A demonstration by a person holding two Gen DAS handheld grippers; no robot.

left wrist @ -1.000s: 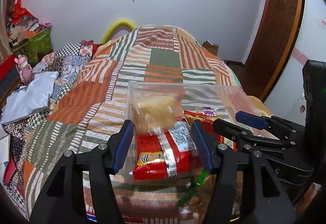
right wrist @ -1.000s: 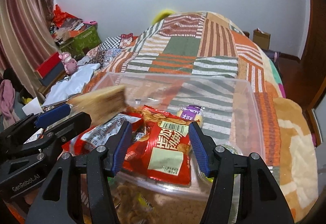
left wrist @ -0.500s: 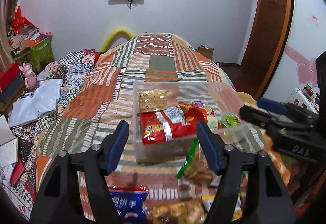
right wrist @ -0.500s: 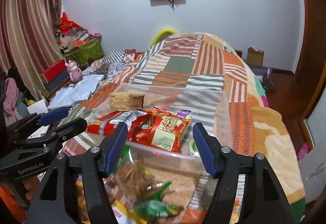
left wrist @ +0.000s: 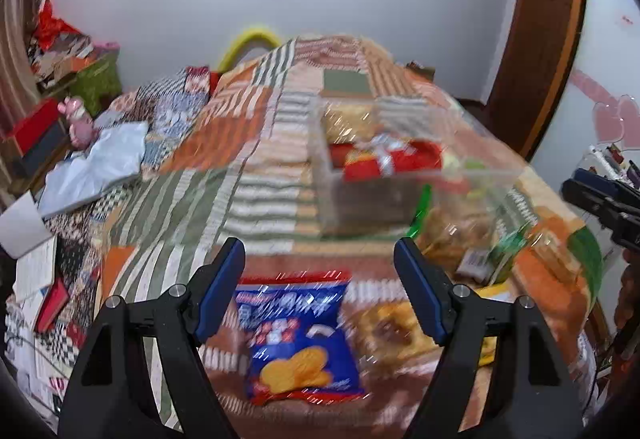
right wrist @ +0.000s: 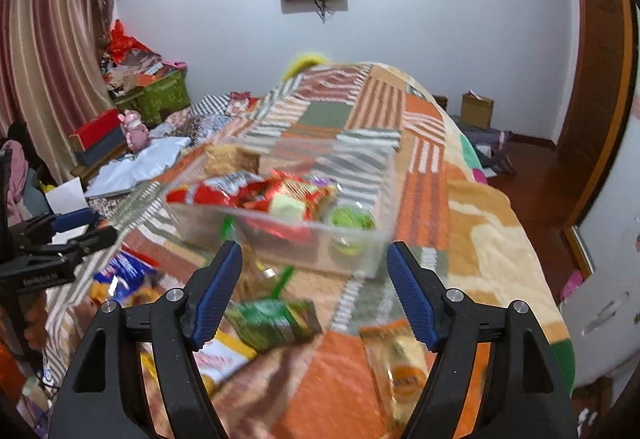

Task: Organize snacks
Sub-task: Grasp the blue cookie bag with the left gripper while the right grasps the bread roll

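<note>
A clear plastic bin rests on the patchwork bed and holds red snack bags, a tan wafer pack and a green cup. My left gripper hovers over a blue cracker bag; its jaws are opening with nothing between them. My right gripper hangs above a green packet, jaws opening and empty. An orange snack bag lies to its right. Each gripper shows at the edge of the other's view.
More loose snack bags lie in front of the bin. The patchwork bedspread stretches back to a white wall. Clutter, boxes and a pink toy crowd the floor at left; a wooden door stands at right.
Both grippers have pulled back from the bin and widened. The wafer pack and red bag they released now lie in the bin, and loose snacks in front have come into view.
</note>
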